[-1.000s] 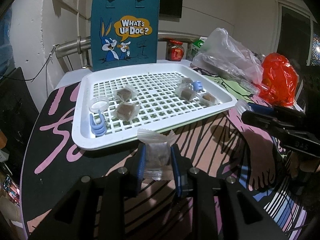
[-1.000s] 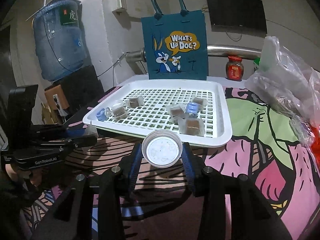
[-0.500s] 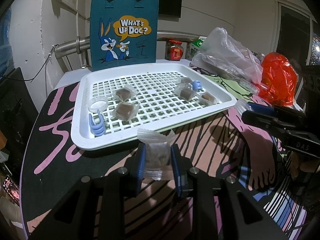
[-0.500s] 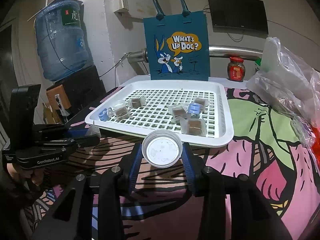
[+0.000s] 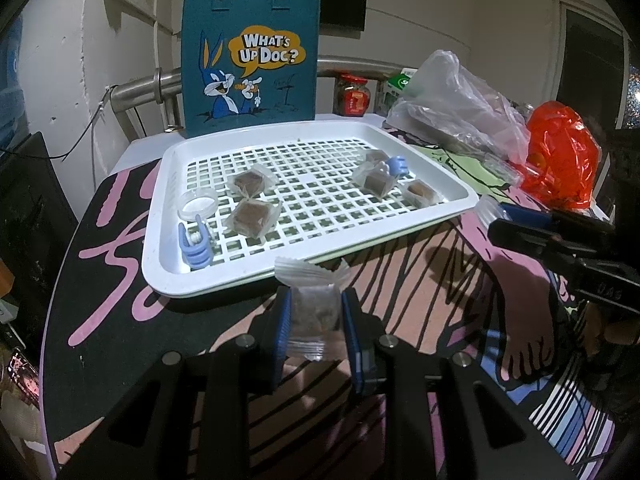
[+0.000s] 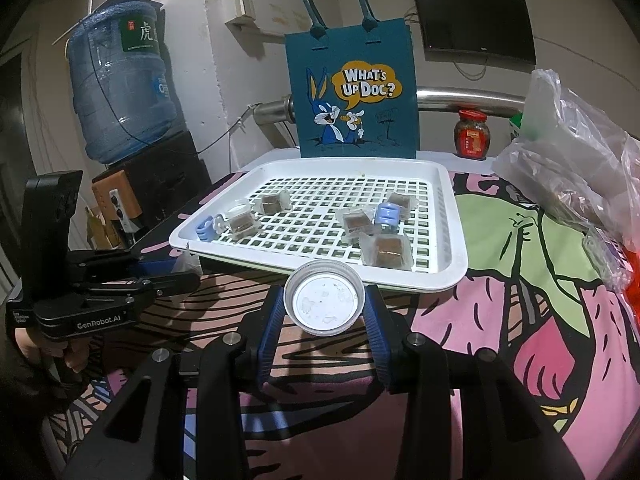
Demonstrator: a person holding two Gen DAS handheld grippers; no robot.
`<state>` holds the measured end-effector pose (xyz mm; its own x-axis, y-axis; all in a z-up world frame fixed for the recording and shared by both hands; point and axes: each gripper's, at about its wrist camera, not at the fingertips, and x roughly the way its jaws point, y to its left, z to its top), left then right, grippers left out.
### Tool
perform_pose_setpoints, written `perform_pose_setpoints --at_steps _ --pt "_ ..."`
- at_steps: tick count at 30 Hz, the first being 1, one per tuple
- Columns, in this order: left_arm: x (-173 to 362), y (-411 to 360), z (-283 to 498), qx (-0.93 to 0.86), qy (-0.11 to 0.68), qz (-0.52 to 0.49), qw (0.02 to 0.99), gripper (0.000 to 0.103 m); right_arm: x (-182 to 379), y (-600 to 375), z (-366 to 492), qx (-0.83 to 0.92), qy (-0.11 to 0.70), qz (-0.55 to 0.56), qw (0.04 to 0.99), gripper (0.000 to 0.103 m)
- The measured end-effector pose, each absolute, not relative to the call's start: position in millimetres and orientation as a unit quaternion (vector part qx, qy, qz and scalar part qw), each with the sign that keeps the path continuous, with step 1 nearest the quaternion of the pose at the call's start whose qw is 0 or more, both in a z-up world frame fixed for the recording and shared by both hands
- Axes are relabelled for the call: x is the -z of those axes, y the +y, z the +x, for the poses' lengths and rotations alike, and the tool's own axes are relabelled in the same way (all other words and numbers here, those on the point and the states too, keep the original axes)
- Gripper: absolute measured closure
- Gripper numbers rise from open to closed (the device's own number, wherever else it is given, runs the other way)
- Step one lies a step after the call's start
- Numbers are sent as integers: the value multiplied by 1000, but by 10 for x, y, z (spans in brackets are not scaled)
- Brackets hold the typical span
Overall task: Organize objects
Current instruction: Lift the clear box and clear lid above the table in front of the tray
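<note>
My left gripper [image 5: 315, 320] is shut on a clear-wrapped brown cake packet [image 5: 314, 304], held above the table just in front of the white slotted tray [image 5: 168, 256]. My right gripper [image 6: 324, 312] is shut on a round clear lid [image 6: 324, 298], just short of the tray's near rim [image 6: 456, 272]. The tray holds several wrapped cakes [image 5: 254, 218], two blue clips [image 5: 194, 246] and a small clear lid [image 5: 198, 204]. The left gripper also shows at the left of the right wrist view [image 6: 188, 268].
A blue "What's Up Doc?" tote bag [image 5: 250, 60] stands behind the tray. Clear plastic bags [image 5: 456, 108], a red bag [image 5: 560, 156] and a red jar [image 5: 354, 96] lie at the right. A water bottle [image 6: 120, 80] stands at the far left.
Both grippers have stayed almost still with their loads; the right wrist view has shifted very slightly closer to the tray.
</note>
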<state>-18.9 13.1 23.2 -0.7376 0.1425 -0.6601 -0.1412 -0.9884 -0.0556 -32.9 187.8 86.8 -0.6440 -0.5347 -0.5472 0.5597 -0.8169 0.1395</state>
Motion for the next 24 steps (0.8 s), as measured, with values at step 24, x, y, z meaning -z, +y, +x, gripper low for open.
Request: perform_pose_setpoints --at_steps 24 --pt "-501 -30 -125 -943 8 -331 43 79 -1103 2117 -438 909 -26 291 296 64"
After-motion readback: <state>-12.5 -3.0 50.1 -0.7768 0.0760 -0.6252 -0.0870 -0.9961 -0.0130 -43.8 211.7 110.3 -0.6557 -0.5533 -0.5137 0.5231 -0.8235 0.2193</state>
